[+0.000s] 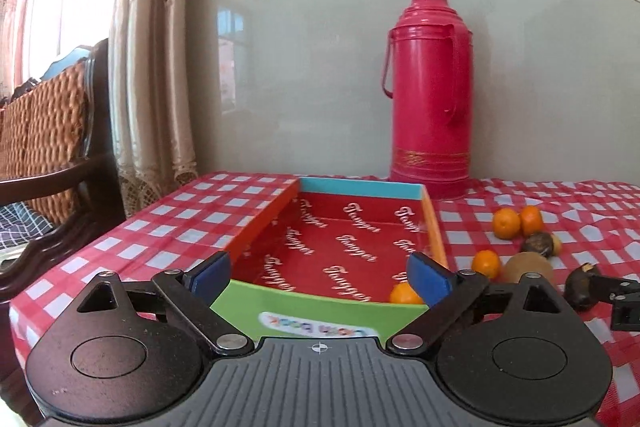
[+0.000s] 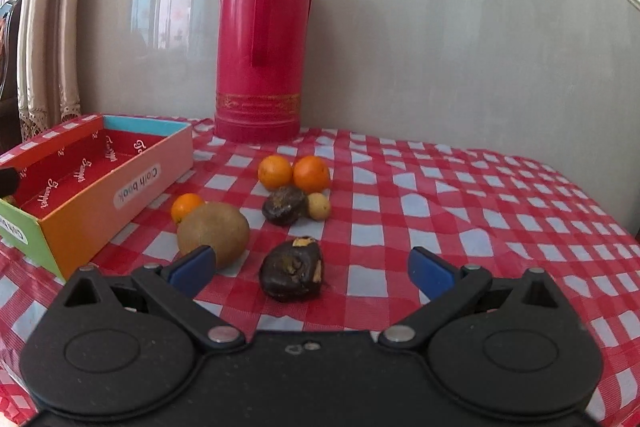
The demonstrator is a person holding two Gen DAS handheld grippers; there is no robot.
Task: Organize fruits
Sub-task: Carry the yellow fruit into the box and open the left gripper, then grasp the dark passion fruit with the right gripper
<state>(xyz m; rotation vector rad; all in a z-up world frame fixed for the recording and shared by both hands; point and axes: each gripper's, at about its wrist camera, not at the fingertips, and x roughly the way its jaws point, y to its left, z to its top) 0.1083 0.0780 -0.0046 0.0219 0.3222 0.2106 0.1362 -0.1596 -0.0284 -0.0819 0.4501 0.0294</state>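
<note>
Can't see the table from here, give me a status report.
Both grippers open, empty: left gripper, right gripper. One orange in box. Dark fruit ahead. Nothing blocking.

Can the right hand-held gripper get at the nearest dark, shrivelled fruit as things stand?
Probably yes. The right hand-held gripper is open, and the dark shrivelled fruit lies alone on the red checked tablecloth, with nothing between the pads.

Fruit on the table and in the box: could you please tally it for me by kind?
Oranges: 4, the last in the box
Kiwi: 1
Dark fruits: 2
Small yellow fruit: 1
Total: 8
</note>
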